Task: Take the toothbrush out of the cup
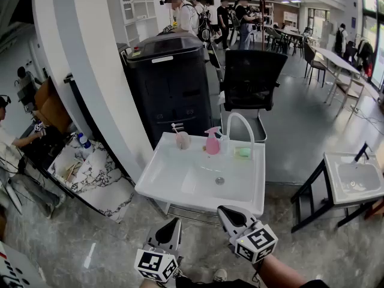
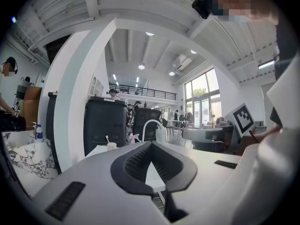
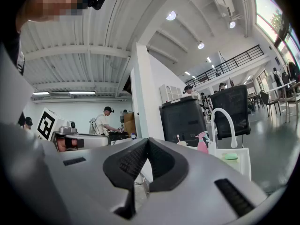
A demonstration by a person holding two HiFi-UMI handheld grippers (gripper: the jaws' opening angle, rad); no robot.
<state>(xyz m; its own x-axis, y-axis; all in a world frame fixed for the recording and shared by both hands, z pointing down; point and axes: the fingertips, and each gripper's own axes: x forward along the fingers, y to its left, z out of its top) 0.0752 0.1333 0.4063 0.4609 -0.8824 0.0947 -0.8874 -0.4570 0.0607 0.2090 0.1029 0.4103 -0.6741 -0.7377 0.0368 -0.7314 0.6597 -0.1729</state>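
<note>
A pale cup (image 1: 183, 140) stands on the back left rim of the white sink (image 1: 180, 185), and a toothbrush (image 1: 176, 127) sticks up out of it. Both grippers hover in front of the sink's near edge, pointing level toward it and well short of the cup. My left gripper (image 1: 174, 222) is shut and holds nothing, and so is my right gripper (image 1: 227, 210). From the left gripper view the cup (image 2: 111, 146) shows small beyond the closed left gripper (image 2: 151, 144). The right gripper view has the cup (image 3: 182, 143) beyond the right gripper (image 3: 148, 140).
A pink spray bottle (image 1: 212, 141), a white faucet (image 1: 240, 125) and green soap (image 1: 242, 152) line the sink's back rim. Behind it stand a black cabinet (image 1: 168, 83) and an office chair (image 1: 252, 80). A second sink (image 1: 354, 179) is at the right and a marble table (image 1: 90, 173) at the left.
</note>
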